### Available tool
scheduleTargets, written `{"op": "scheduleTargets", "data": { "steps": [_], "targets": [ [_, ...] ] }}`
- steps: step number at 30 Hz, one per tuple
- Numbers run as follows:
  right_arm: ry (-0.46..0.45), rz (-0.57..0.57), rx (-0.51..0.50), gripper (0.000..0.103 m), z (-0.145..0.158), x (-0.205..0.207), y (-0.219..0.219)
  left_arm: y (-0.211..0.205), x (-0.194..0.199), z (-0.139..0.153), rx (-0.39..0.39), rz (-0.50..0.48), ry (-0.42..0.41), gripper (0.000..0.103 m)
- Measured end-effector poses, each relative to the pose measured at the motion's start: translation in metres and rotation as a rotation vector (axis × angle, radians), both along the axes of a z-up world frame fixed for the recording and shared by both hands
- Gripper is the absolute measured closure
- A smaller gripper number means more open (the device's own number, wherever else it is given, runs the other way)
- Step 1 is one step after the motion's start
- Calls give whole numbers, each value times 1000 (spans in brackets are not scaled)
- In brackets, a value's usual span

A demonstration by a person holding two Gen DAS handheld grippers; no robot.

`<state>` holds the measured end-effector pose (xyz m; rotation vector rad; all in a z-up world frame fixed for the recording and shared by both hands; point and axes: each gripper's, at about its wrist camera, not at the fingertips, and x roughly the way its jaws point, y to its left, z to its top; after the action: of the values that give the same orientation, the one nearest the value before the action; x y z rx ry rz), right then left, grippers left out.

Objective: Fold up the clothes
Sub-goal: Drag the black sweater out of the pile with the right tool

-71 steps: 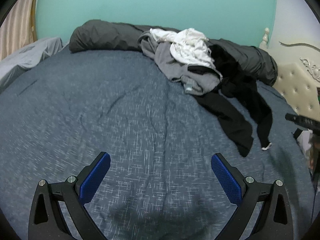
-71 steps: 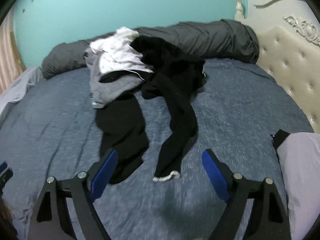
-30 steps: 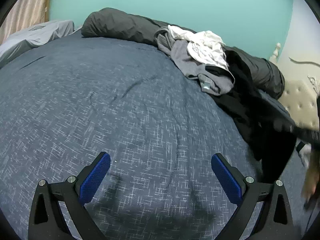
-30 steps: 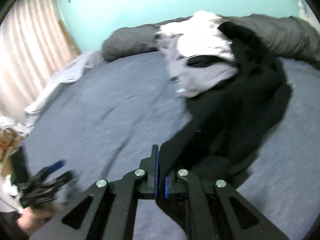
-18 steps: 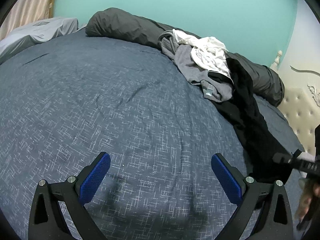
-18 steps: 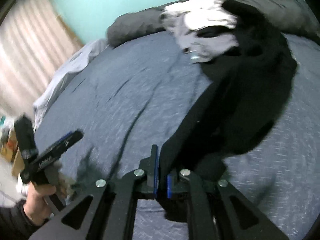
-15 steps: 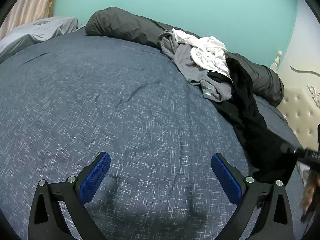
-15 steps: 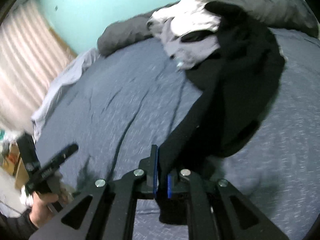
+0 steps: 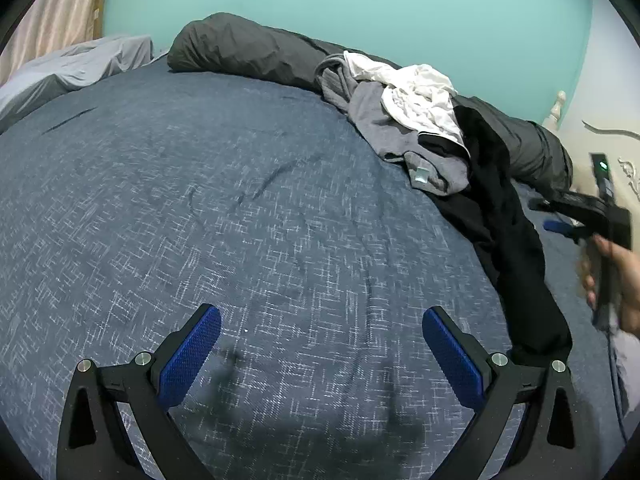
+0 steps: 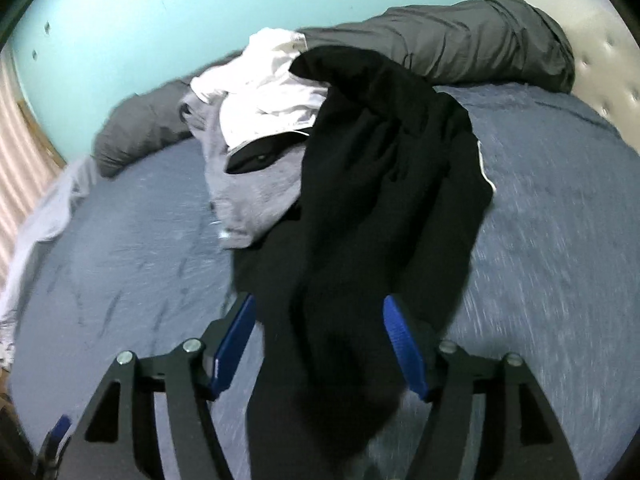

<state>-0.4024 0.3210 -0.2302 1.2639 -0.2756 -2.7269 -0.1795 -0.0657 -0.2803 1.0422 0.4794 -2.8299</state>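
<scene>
At the bottom of the right wrist view your right gripper has its jaws opening, with the black garment lying between the blue pads but no longer pinched; judging by that, you have dragged one end of it towards the lower edge of the frame to free it from the heap, and you are letting go so it can be laid flat for folding. Your left gripper sits low in its own view with its fingers spread wide and nothing between them, over bare blue bedspread; that looks like a waiting pose above the clear patch where folding could happen. Farther up, the grey top and white shirt are heaped in the centre, the black garment's far end draped on them; behind runs the dark rolled duvet. The left view alone shows the empty bedspread and, at right edge, your hand on the right gripper's handle; the right view alone shows cloth between the pads.
</scene>
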Motion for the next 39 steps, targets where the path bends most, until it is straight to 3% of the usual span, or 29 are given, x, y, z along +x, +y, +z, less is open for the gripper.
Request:
{"op": "scheduleTargets", "data": {
  "steps": [11,12,13,16,21,24,29,34,39],
  "targets": [
    [-57,-29,247,36,-46,-76,-33,-19,-4,-1,8,51,-20,0],
    [-69,-33,259,43,-50,-80,-31,-20,-4,-2,9,53,-25,0],
    [-81,-38,270,66,-54,-85,-29,-21,-4,-3,11,53,-28,0],
    [-81,-25,258,94,-55,-83,-25,-21,-5,-5,11,49,-31,0],
    [-4,55,199,98,-40,-62,-27,-17,-4,-3,13,40,-28,0],
    [64,147,124,98,-16,-37,-36,-13,-3,0,8,33,-13,0],
    [96,224,1,98,14,24,-34,-10,1,7,-10,27,16,0],
    [86,343,-64,98,33,101,-44,-11,4,8,0,31,20,0],
    [3,424,-131,98,21,188,-44,-9,5,10,-1,27,33,0]
  ]
}}
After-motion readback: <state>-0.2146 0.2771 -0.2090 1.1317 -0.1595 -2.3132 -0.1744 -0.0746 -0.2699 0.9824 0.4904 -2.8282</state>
